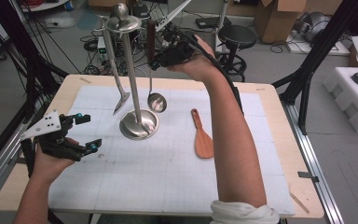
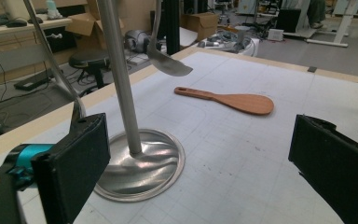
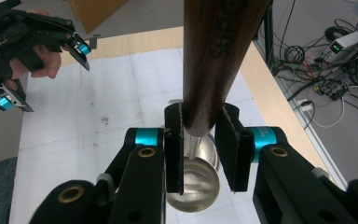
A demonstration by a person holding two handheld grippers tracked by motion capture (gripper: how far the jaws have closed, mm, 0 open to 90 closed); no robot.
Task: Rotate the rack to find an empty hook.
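**Hanging the ladle on the utensil stand**

The right gripper (image 1: 161, 58) has its fingers (image 3: 175, 154) clamped on the dark wooden handle of the steel ladle with a round bowl (image 1: 156, 102), holding it upright just right of the polished steel utensil stand with a round base and a knob on top (image 1: 133, 70). The bowl hangs free above the bench (image 1: 168, 182), close to the stand's base and apart from it. Whether the handle's top has already caught on the stand's crown is hard to tell from the high view.

To do this step well, I would keep the ladle vertical, bring its top end level with a free hook at the crown, and ease it sideways until it seats. Let go only once the weight hangs from the stand, slowly, so the bowl does not swing into the steel slotted turner (image 1: 116, 79) hanging on the stand's far left.

The left gripper (image 1: 86, 133) waits left of the base, fingers (image 2: 72, 168) wide apart and empty; it could steady the base if the stand rocks. A reddish wooden rice paddle (image 1: 202, 137) lies flat to the right of the stand.
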